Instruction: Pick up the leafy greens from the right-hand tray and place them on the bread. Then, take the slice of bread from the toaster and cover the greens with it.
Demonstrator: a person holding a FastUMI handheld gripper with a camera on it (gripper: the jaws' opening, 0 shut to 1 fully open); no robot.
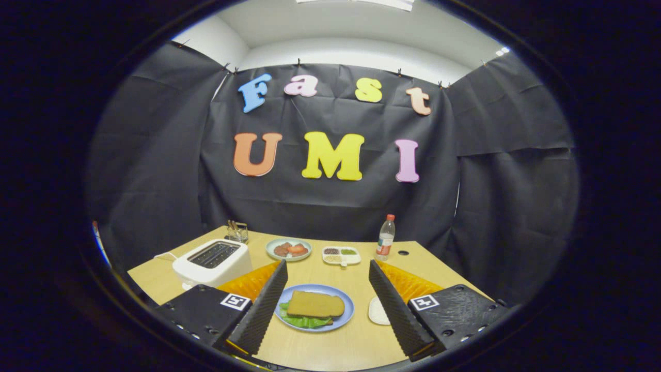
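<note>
The scene is seen from a fisheye camera carried on the gripper (326, 305), raised a little above the near edge of the wooden table (330, 346). It is faced forward and slightly downward toward the far cloth wall (330, 206), with the spread fingers framing the near tabletop.

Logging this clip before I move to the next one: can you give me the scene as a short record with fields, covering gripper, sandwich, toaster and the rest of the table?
gripper: gripper open, fingers spread wide, holding nothing
plate: blue plate between the fingers, on the wooden table
sandwich: bread slice lies on top of the leafy greens, which stick out at its near edge
toaster: white toaster beyond the left finger, no bread seen in its slots
right-hand tray: small white tray by the right finger, looks empty
background: food plate, divided dish, bottle
</note>
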